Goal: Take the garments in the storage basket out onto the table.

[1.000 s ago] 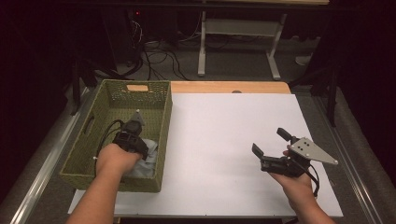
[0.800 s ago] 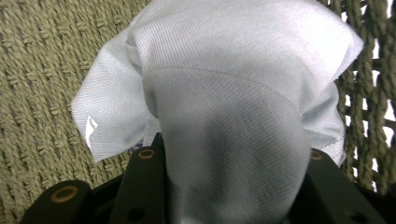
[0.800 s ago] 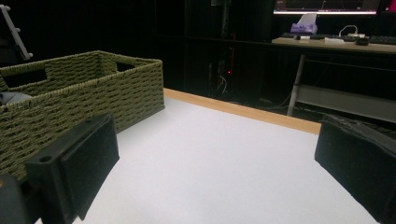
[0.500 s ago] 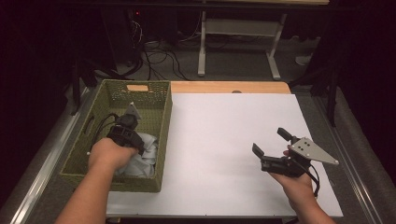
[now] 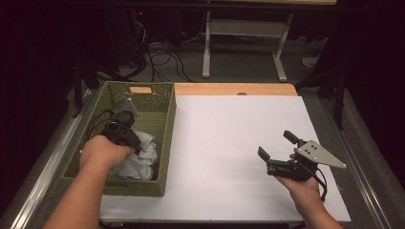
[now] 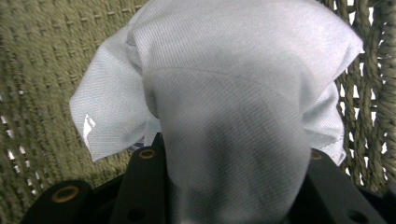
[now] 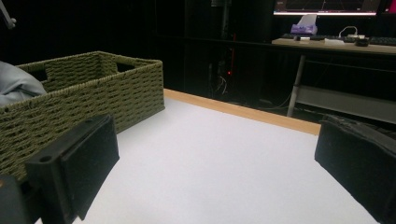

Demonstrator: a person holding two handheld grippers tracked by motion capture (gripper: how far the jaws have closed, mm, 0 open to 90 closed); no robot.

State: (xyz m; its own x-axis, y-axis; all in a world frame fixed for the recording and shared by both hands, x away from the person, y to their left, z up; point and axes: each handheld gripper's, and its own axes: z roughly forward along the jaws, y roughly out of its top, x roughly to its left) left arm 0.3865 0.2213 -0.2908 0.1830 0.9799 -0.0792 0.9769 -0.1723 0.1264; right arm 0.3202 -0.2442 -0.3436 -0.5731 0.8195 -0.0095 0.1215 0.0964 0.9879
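Note:
A woven green basket (image 5: pixel 167 125) stands on the left part of the white table (image 5: pixel 229 133). Inside it lies a pale blue-white cloth (image 5: pixel 144 155). My left gripper (image 5: pixel 137 144) reaches down into the basket and is shut on a bunched fold of it. In the left gripper view the cloth (image 6: pixel 233 88) drapes up over the black jaws of my left gripper (image 6: pixel 236 184), with the basket weave (image 6: pixel 37 70) behind. My right gripper (image 5: pixel 277 145) rests low over the table at the right, open, with nothing between its jaws. The right gripper view shows the basket (image 7: pixel 93 93) and a bit of cloth (image 7: pixel 16 86) beyond my right gripper (image 7: pixel 219 177).
A wooden strip (image 5: pixel 234 89) runs along the table's far edge. Behind it are a metal stand (image 5: pixel 241 43) and cables on the floor. A desk with a monitor (image 7: pixel 327 7) stands farther back.
My left hand has risen and shifted a little in the basket, pulling the cloth up with it. The right hand has stayed in place.

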